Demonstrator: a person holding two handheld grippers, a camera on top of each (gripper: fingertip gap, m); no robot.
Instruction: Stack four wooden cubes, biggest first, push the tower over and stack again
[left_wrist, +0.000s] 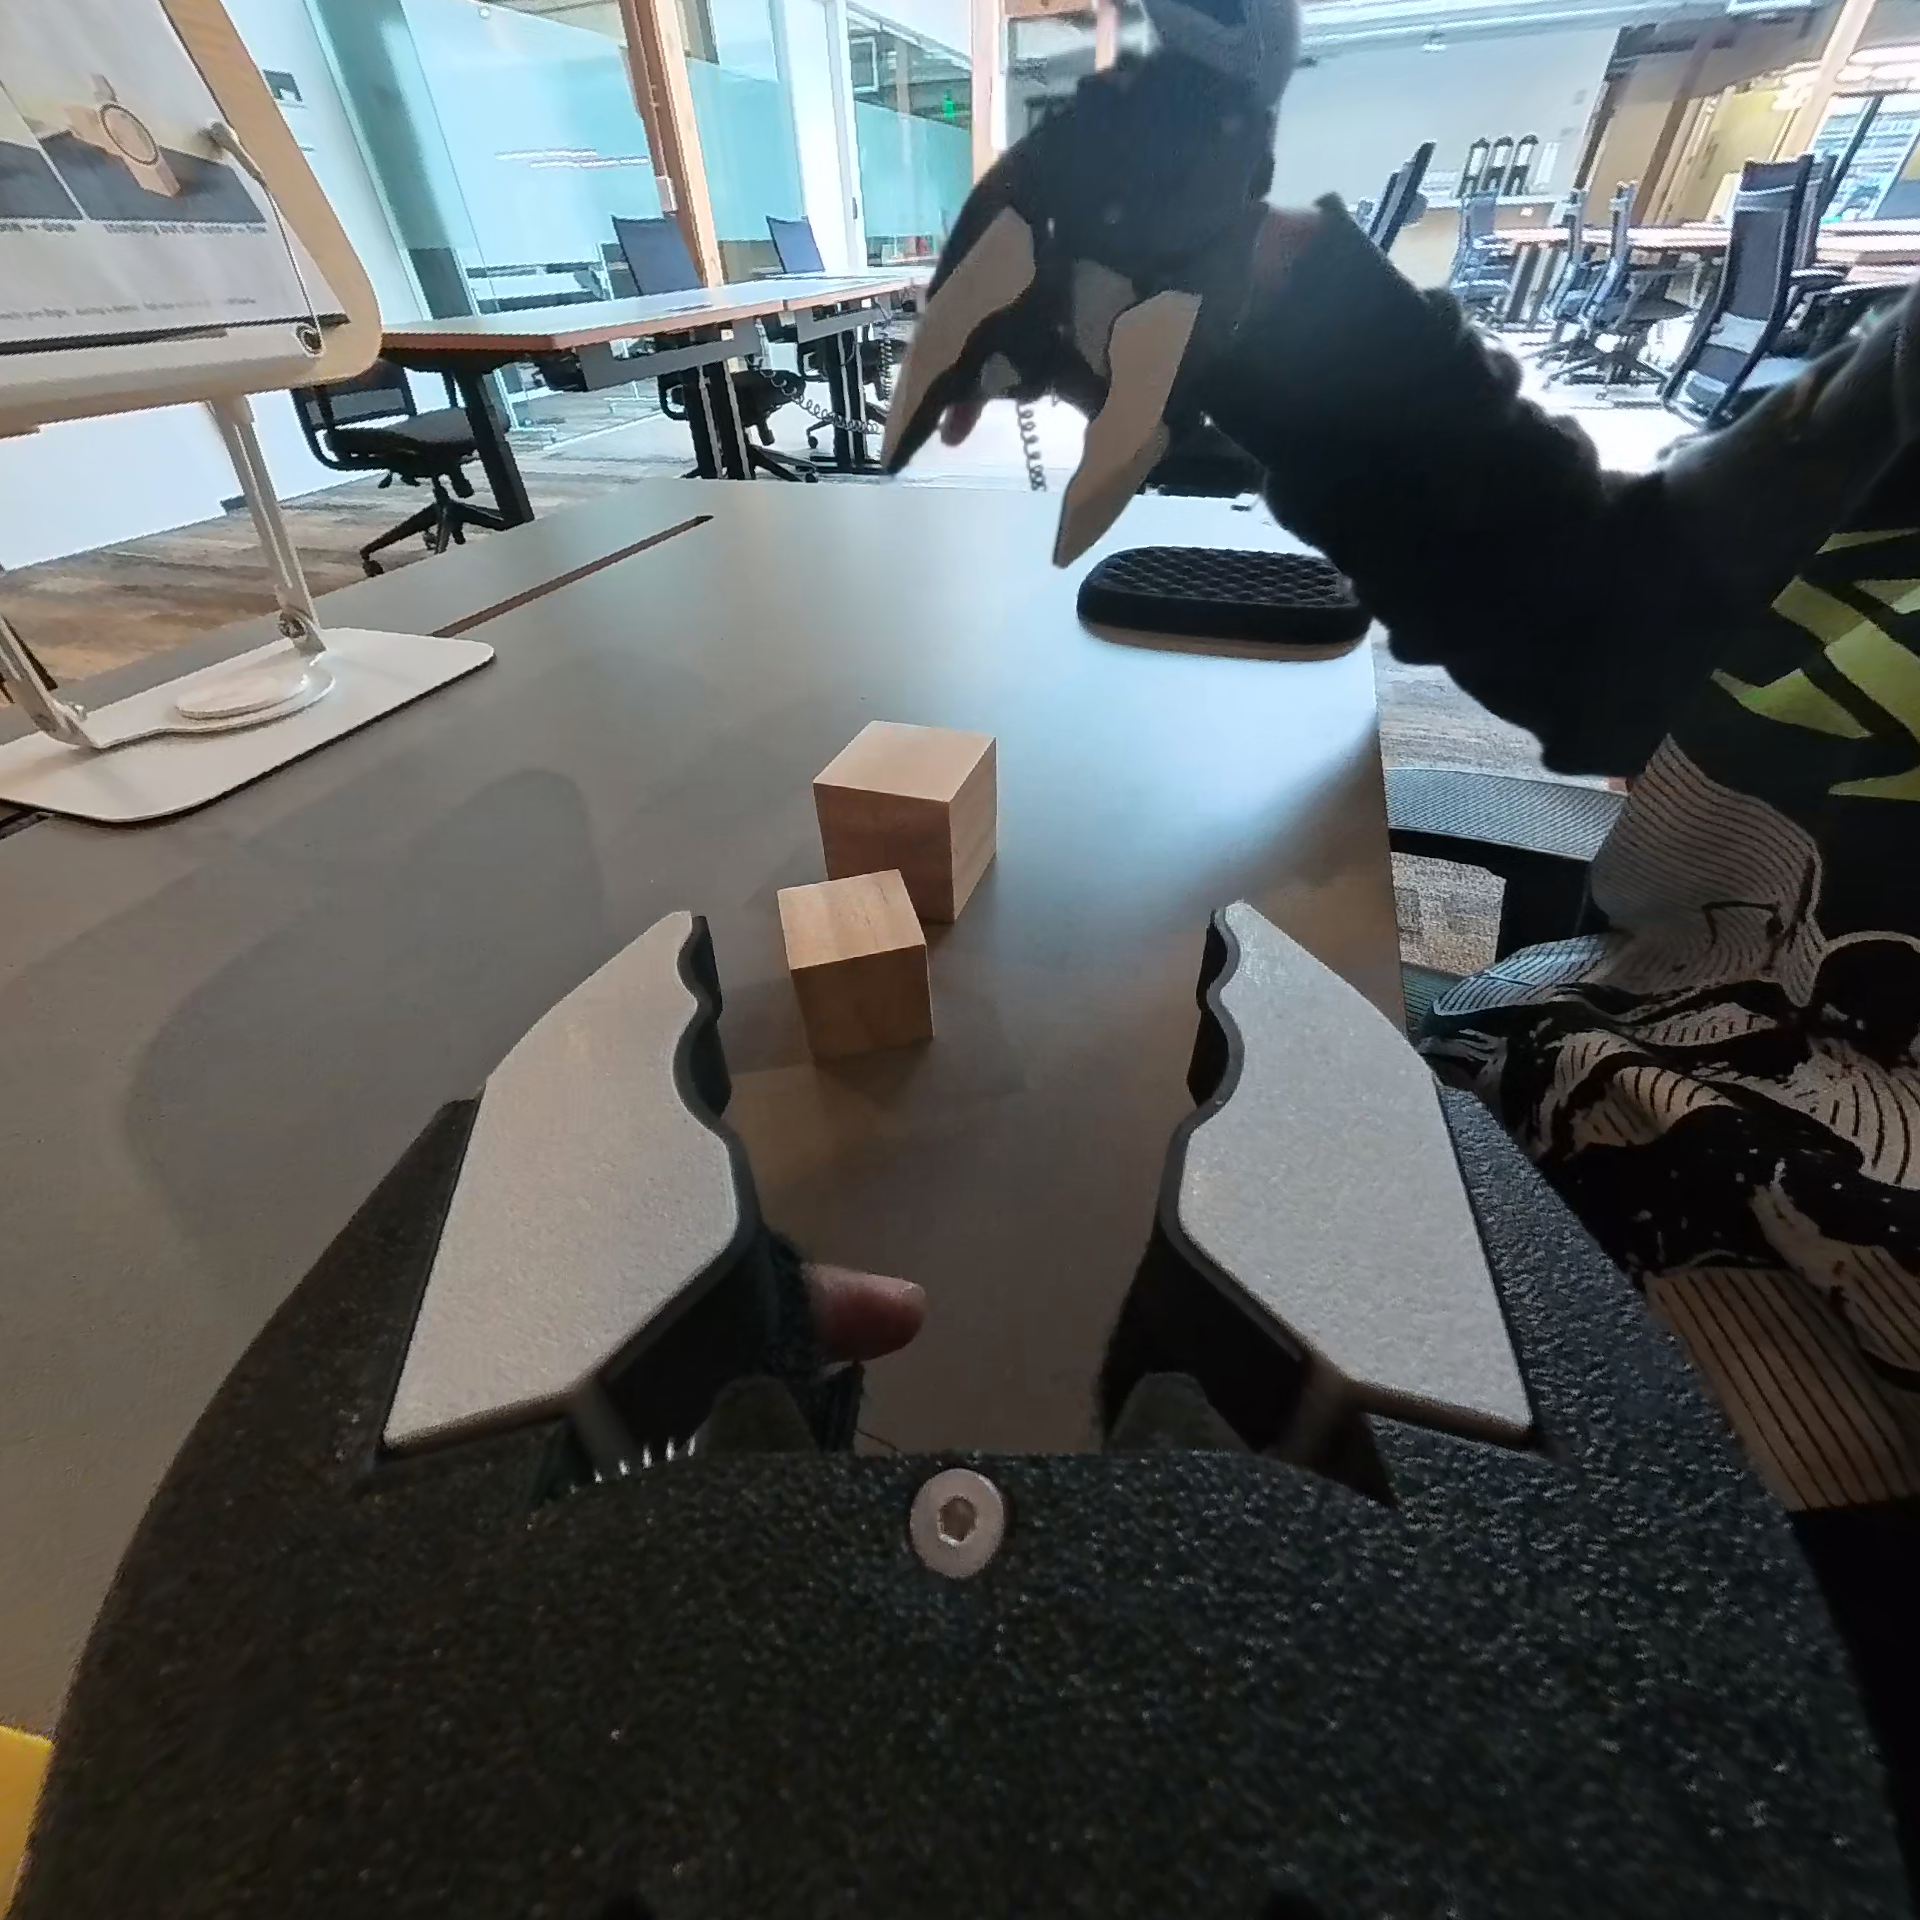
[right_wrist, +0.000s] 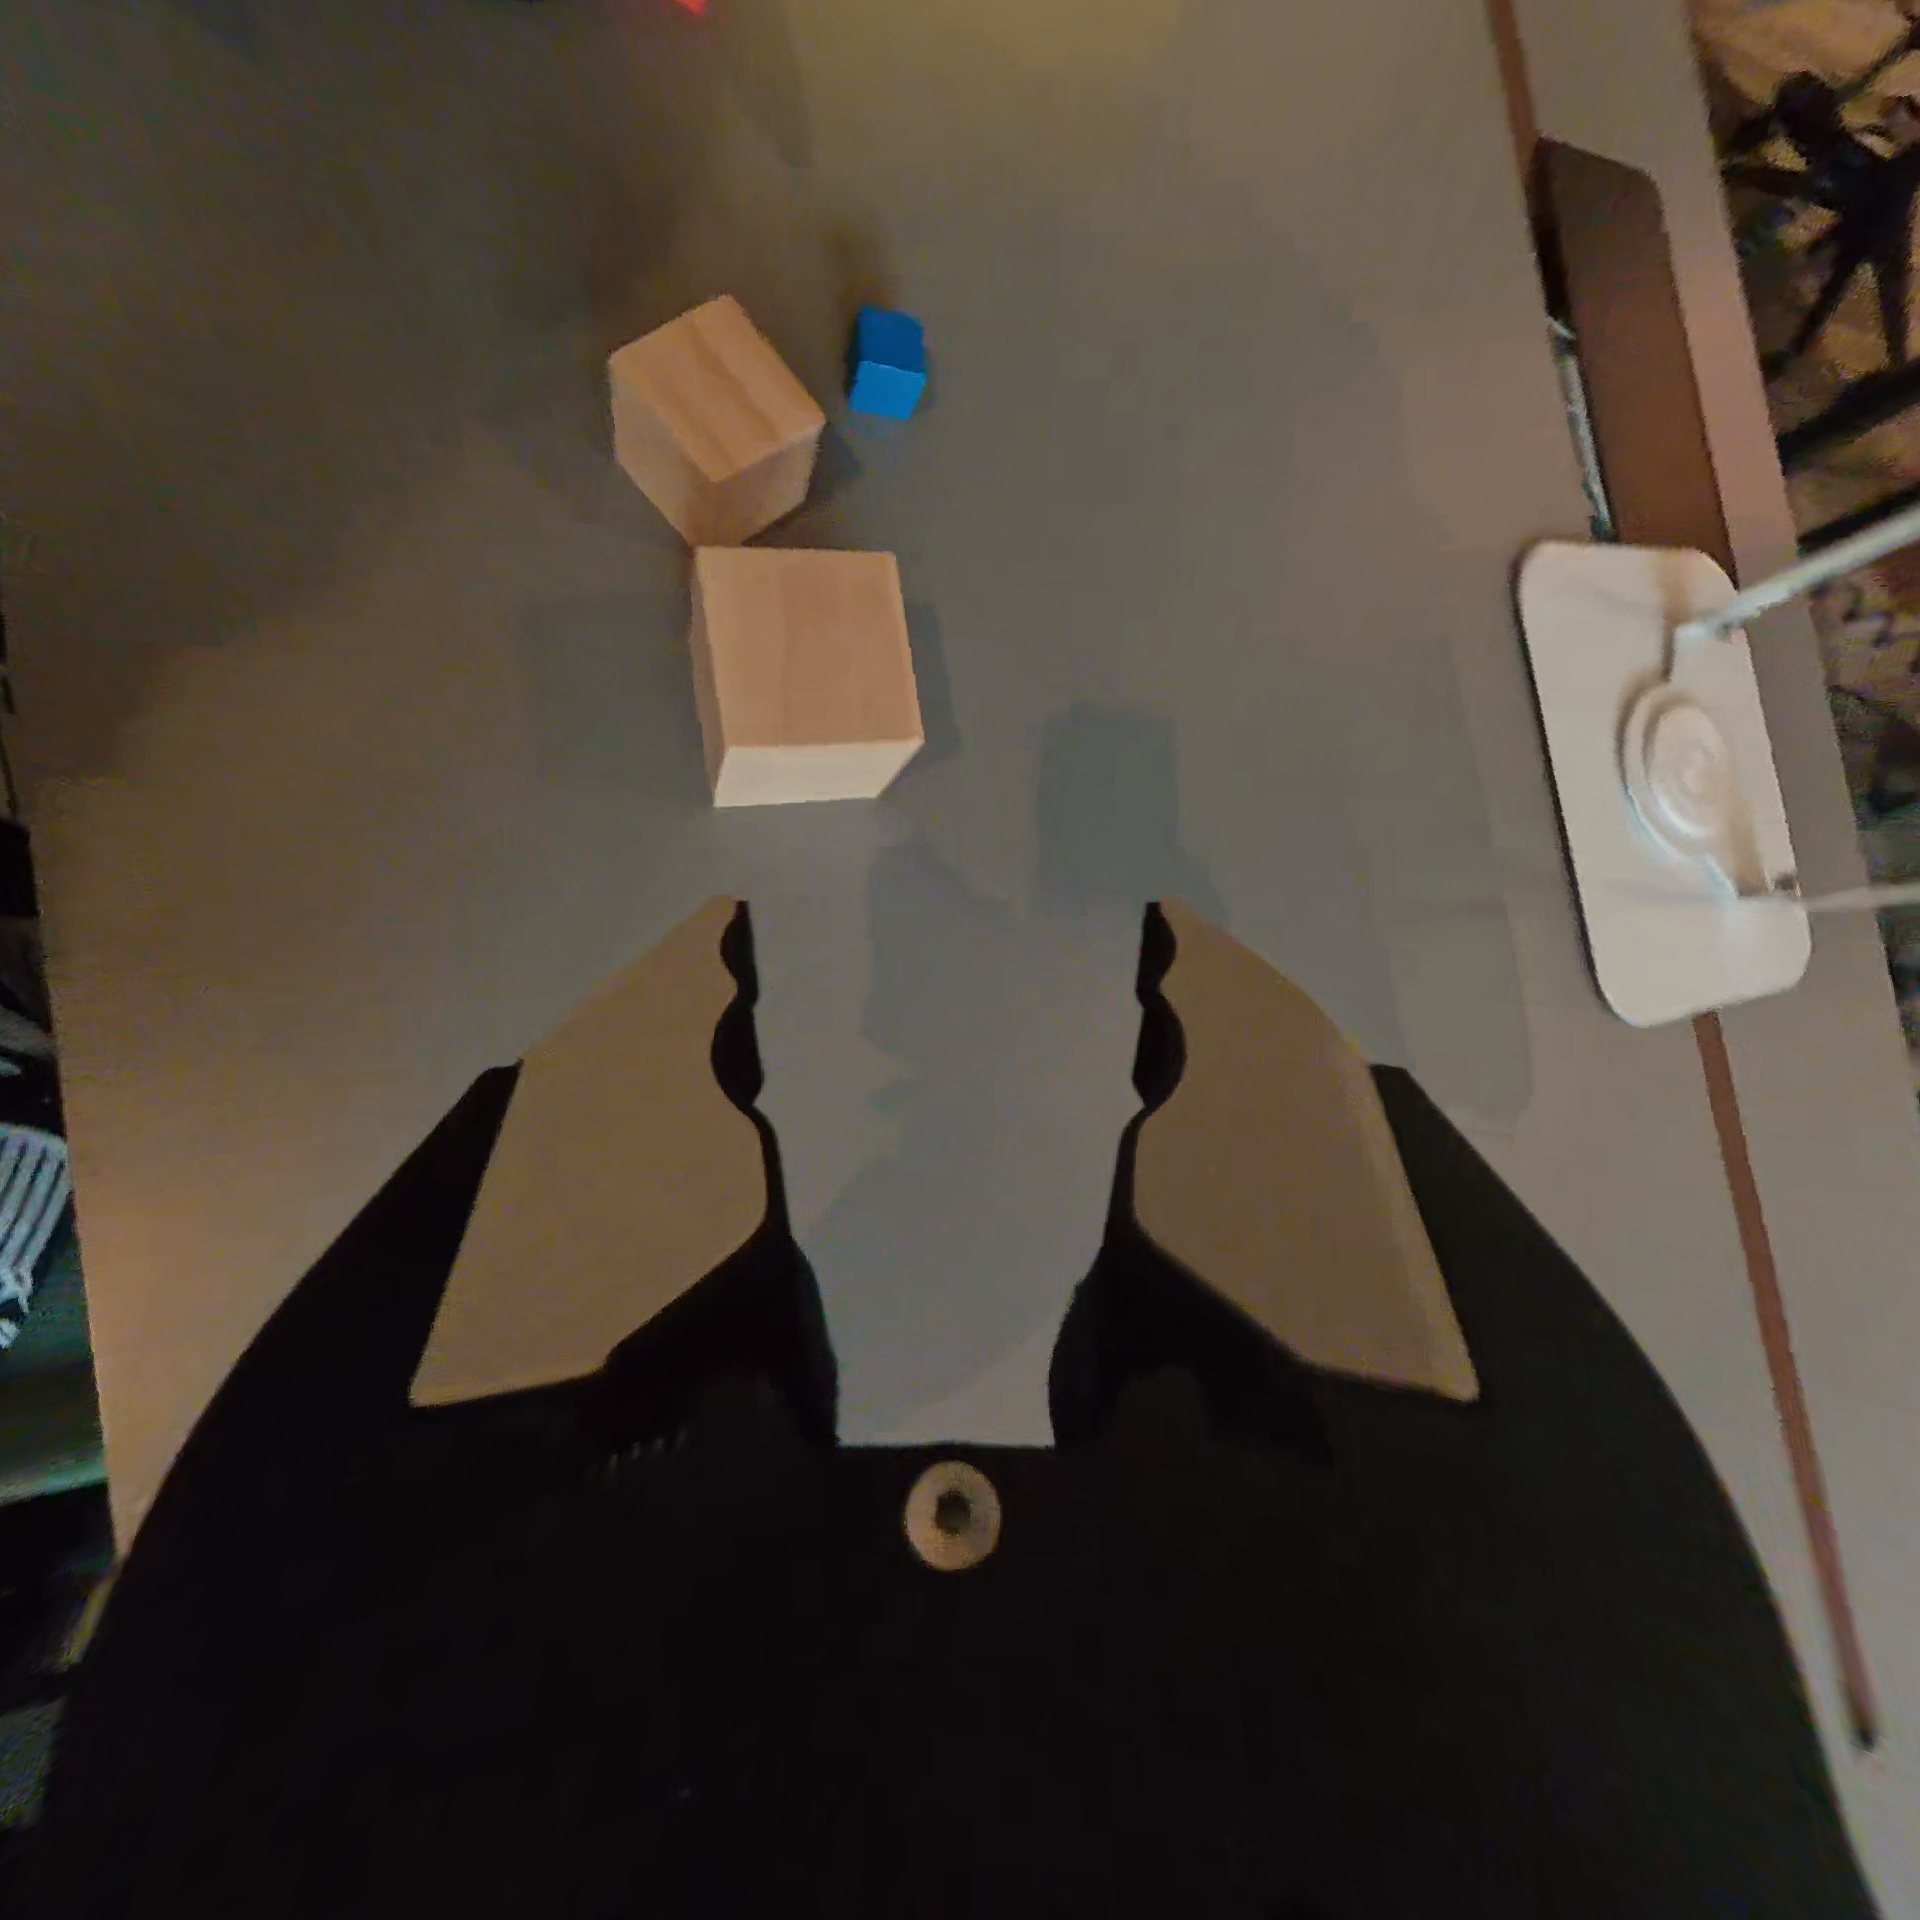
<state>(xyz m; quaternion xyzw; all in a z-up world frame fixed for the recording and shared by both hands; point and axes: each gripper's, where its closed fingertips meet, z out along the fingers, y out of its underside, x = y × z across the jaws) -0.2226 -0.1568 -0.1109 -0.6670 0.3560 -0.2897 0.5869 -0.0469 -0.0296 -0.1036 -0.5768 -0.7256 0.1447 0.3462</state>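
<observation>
— While both cubes sit loose on the dark table (left_wrist: 582, 790), can you tell me how they lie?

— From the left gripper's camera, the bigger wooden cube (left_wrist: 906, 817) stands at about twelve o'clock, and the smaller wooden cube (left_wrist: 856, 962) is in front of it, nearer the fingers. They look to be touching at a corner, or very nearly. Neither is stacked.

— Is anything else beside them?

— A small blue cube (right_wrist: 886, 364), seen only from above in the right gripper's camera. It rests just beside the smaller wooden cube (right_wrist: 715, 418), toward two o'clock of it. The bigger cube (right_wrist: 806, 673) lies closer to that gripper.

— And the grippers?

— The left gripper (left_wrist: 954, 961) is low over the table, jaws spread wide, holding nothing, the smaller cube just ahead of its tips. The right gripper (right_wrist: 945, 914) hangs high above the table, pointing down, jaws also spread and empty; from the left camera it (left_wrist: 982, 499) shows up at one o'clock.

— What else is around?

— A white stand base (left_wrist: 260, 707) at ten o'clock carries a tilted board, and a black pad (left_wrist: 1221, 603) lies at the table's far edge.
</observation>
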